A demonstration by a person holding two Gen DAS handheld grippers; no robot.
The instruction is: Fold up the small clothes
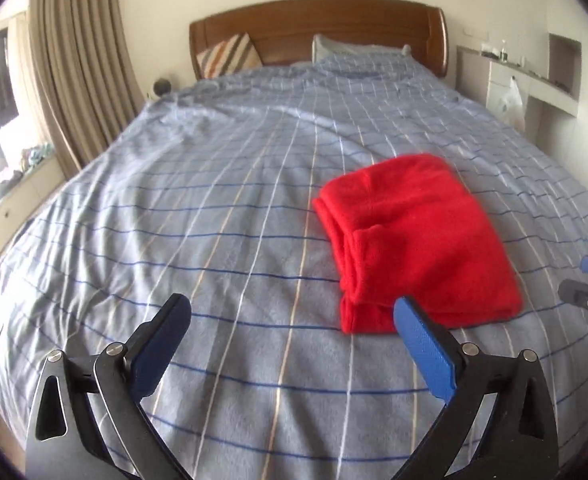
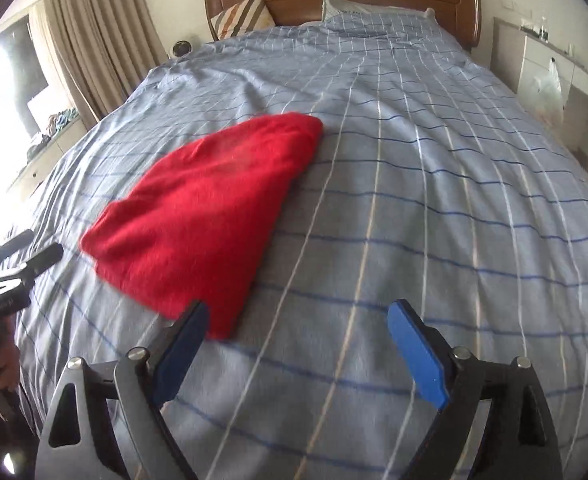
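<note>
Checked bedspread (image 1: pixel 214 208); red garment's (image 1: pixel 414 236) layered fold-edge shows leftward only; both tongs (image 1: pixel 292 308) (image 2: pixel 298 316) spread, empty.

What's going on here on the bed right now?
A person is folding small clothes on a bed with a gripper in each hand. A red garment lies folded into a compact bundle on the blue checked bedspread. Both the left gripper and the right gripper are open and empty, held above the bedspread just short of the garment, touching nothing.
</note>
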